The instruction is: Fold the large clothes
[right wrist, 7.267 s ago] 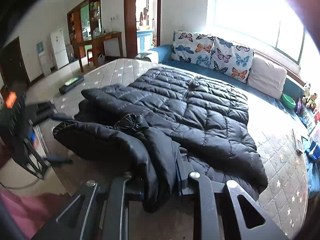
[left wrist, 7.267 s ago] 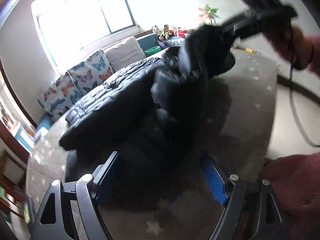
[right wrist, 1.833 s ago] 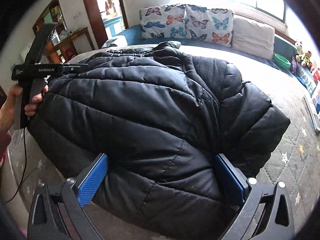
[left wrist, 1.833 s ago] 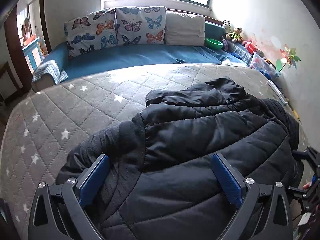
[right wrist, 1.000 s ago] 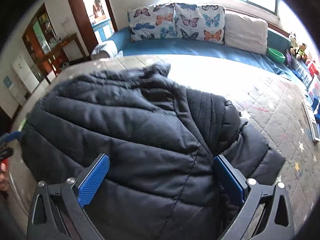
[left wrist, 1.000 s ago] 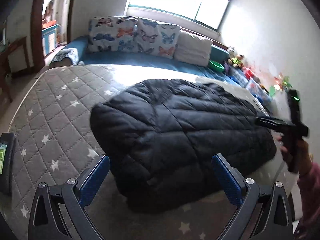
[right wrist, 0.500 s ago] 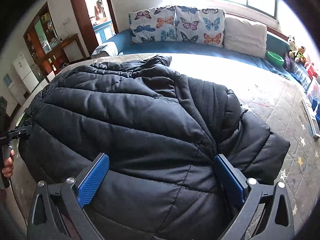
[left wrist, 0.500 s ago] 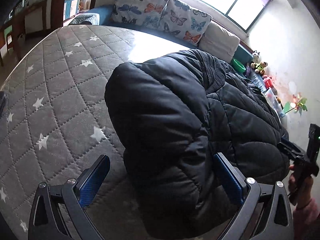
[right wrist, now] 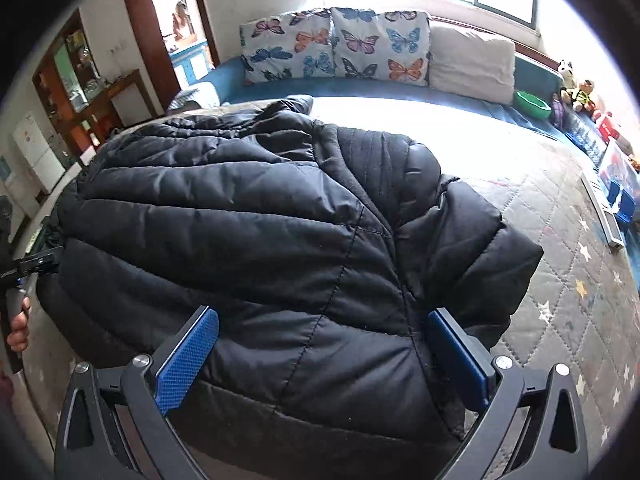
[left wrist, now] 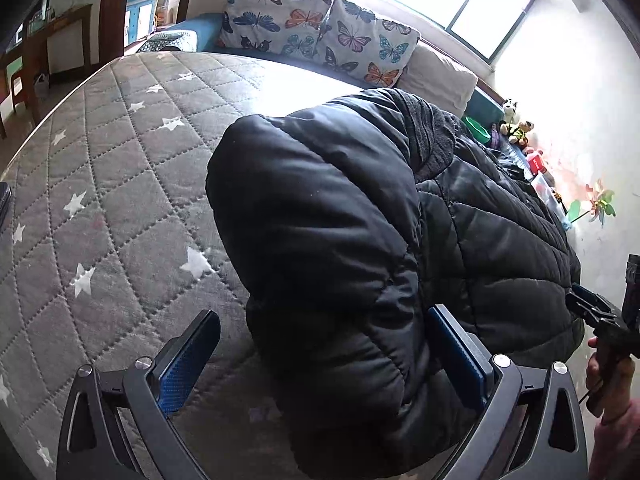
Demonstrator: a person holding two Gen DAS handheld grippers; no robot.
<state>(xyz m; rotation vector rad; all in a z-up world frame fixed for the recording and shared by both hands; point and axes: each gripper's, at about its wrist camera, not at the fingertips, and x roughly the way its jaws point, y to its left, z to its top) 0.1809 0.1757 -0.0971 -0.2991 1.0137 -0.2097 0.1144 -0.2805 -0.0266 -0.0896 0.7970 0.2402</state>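
Note:
A black puffer jacket (left wrist: 360,240) lies folded into a thick bundle on the grey star-quilted mattress (left wrist: 100,200). My left gripper (left wrist: 322,356) is open at the bundle's left end, and the padded edge bulges between its blue fingers, close to the right one. My right gripper (right wrist: 320,356) is open too, low over the front edge of the jacket (right wrist: 260,220), whose fabric spans the gap between its fingers. Each gripper shows in the other's view: the right gripper (left wrist: 588,308) at the jacket's far right end, the left gripper (right wrist: 40,260) at its left end, each held in a hand.
Butterfly pillows (right wrist: 340,52) and a plain cushion (right wrist: 472,64) line the blue sofa behind the mattress (right wrist: 560,280). A green bowl (right wrist: 532,104) and soft toys (right wrist: 580,92) sit at the right. A wooden table (left wrist: 36,40) stands off to the left.
The jacket, spread out with my right gripper shut on a sleeve seconds ago, is now a folded bundle. In the last half second my left gripper moved closer to its left end.

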